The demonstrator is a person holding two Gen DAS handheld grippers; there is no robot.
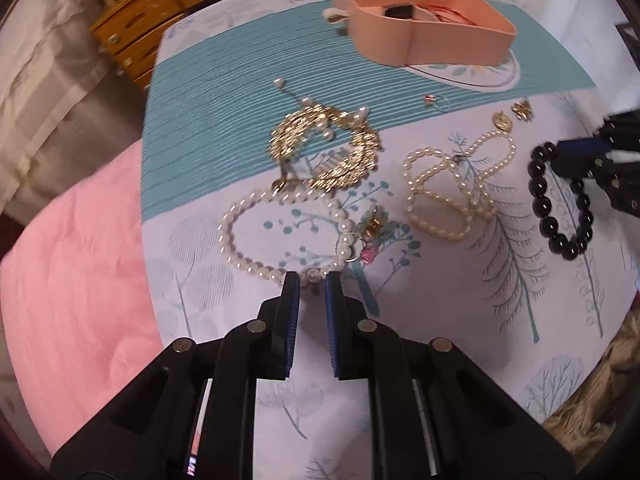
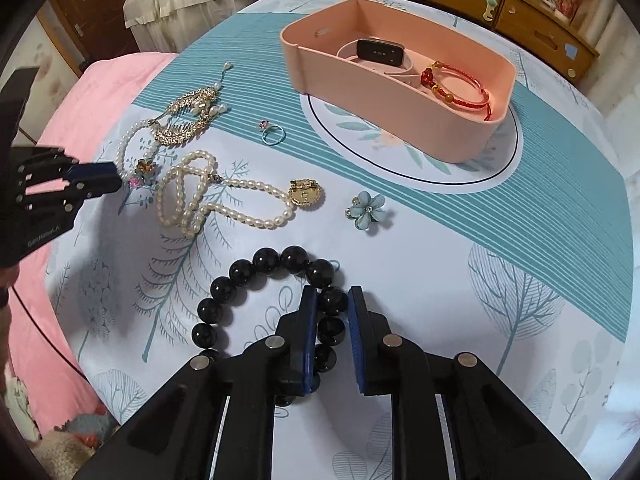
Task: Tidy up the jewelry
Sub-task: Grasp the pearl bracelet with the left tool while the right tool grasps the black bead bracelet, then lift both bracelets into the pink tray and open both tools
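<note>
Now we note the jewelry spread over a bench covered in a cloth printed with pale trees and teal stripes. Our right gripper sits low over the black bead bracelet, a ring of large glossy round beads lying flat; its jaws stand either side of one bead on the near right of the ring, blue pads close against it, though we cannot tell whether they press it. Our left gripper points at the round pearl bracelet, jaws spread a little, tips just at the near edge of the strand and apart from each other, nothing between them.

Beside that bracelet lies a small cluster with a gold flower and a pink stone. Farther off sits a gold hair comb with dangling pearls. Between the two grippers a long necklace of oval pearls lies looped on itself, ending in a gold locket. A blue flower clip lies alone to the right of the locket, and a thin ring with a small red stone rests on the teal stripes.

At the far side stands a pink box, open-topped, holding a dark-faced watch on a pink strap and a red cord bracelet.
</note>
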